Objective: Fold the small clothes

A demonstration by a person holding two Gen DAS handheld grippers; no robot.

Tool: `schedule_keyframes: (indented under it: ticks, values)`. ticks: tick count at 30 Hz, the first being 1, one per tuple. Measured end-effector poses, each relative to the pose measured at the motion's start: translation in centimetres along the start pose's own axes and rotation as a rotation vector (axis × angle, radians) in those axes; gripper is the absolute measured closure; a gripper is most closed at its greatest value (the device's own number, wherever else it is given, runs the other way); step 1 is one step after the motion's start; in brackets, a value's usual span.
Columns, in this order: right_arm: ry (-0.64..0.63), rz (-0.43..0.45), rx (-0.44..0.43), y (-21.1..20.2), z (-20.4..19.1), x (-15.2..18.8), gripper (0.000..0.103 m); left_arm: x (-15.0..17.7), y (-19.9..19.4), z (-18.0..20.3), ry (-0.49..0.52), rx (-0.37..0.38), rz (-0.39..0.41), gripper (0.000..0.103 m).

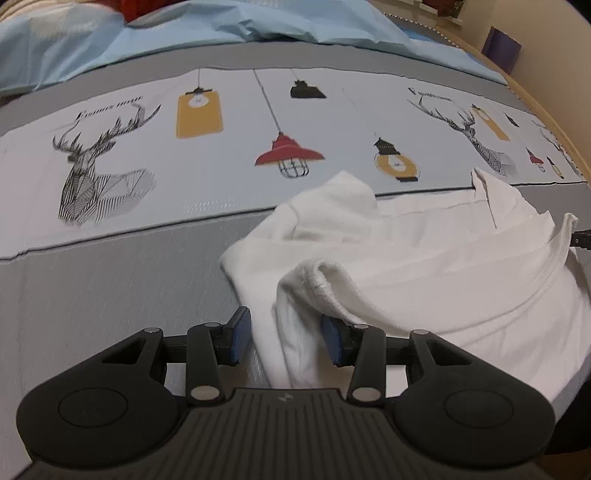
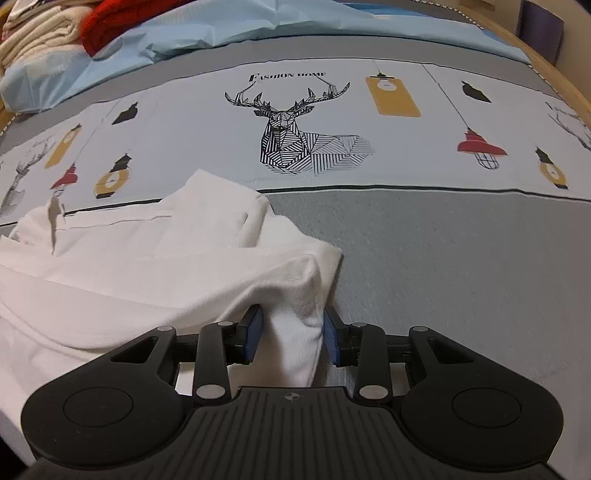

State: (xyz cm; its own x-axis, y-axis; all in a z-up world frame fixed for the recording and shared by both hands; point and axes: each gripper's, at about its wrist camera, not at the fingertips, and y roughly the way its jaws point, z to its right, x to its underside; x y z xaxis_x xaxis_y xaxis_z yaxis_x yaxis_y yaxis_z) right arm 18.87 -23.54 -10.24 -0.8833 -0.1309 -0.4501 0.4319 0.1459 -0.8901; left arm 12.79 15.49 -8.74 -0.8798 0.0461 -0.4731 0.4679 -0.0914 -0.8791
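Note:
A small white garment [image 1: 424,266] lies crumpled on the grey printed bed cover [image 1: 110,295], with a sleeve-like fold running toward the camera. My left gripper [image 1: 286,338] stands open around that fold at the garment's left end. The blue pads sit on either side of the cloth without squeezing it. In the right wrist view the same white garment [image 2: 147,266] fills the left half. My right gripper [image 2: 293,338] is open astride its right corner, which hangs loose between the blue pads.
The bed cover [image 2: 443,258] shows deer and lamp prints. A light blue quilt [image 2: 258,29] is bunched along the far side. Folded beige and red clothes [image 2: 44,29] are stacked at the back left. A wooden bed edge [image 2: 565,85] runs along the right.

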Motion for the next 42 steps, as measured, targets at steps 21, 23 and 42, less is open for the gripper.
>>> schedule_keyframes:
  ticks: [21, 23, 42]
  values:
    - [0.237, 0.294, -0.042, -1.8, 1.9, -4.8, 0.096, -3.6, -0.3, -1.5, -0.022, -0.028, 0.208, 0.099]
    - [0.263, 0.343, -0.024, -2.0, 2.0, -5.4, 0.096, -3.9, -0.1, -2.2, -0.061, -0.047, 0.216, 0.099]
    - [0.194, 0.08, -0.098, 0.0, 1.3, -4.1, 0.071, -1.0, -0.6, -2.4, 0.012, 0.128, -0.029, 0.067]
